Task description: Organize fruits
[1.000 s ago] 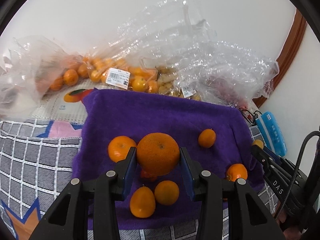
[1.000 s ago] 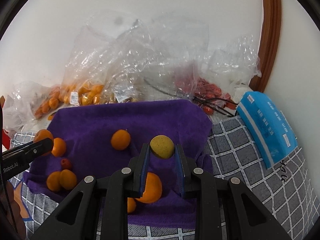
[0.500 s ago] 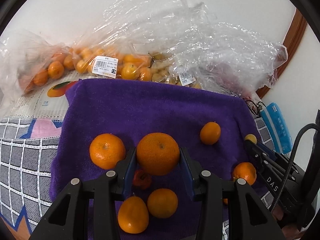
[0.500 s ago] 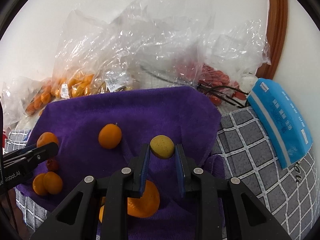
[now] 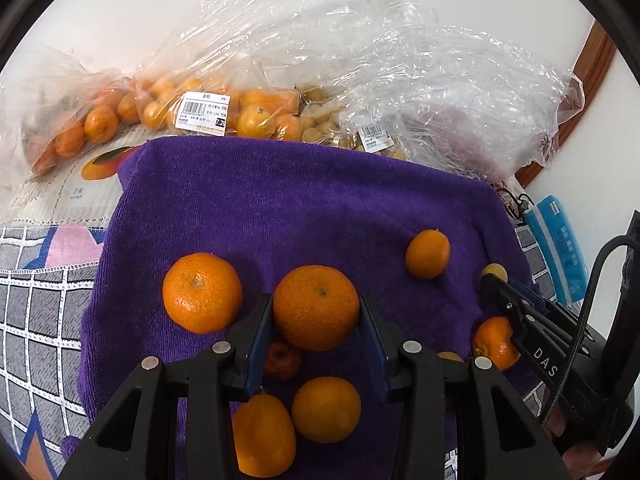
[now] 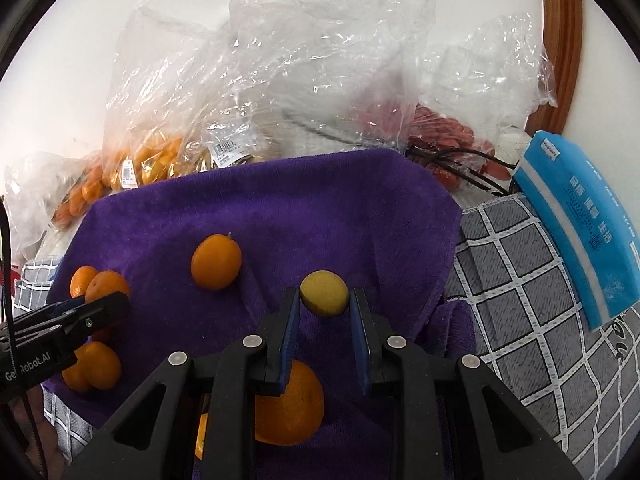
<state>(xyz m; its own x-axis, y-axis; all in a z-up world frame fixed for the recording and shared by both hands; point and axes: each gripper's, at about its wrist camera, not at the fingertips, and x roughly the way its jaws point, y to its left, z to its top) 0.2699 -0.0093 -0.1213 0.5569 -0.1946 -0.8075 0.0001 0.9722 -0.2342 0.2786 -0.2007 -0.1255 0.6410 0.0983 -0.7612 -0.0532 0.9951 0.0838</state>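
Left wrist view: left tongs (image 5: 317, 316) clamp a firm, round mandarin (image 5: 316, 307) at its widest girth, above the purple towel (image 5: 280, 200). Right wrist view: right tongs (image 6: 325, 306) pinch a small, light, roll-prone yellow fruit (image 6: 325, 294) over the towel's right side.

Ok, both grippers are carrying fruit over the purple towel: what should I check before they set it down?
1. Left gripper clamped on the big orange: ok.
2. Right gripper clamped on the small yellow fruit: ok.
3. Grippers apart from each other: ok.
4. Bare purple towel free for placing: ok.
5. Small red fruit sits just below the orange, so straight down is crowded: not ok.
6. Height above the towel: cannot tell.
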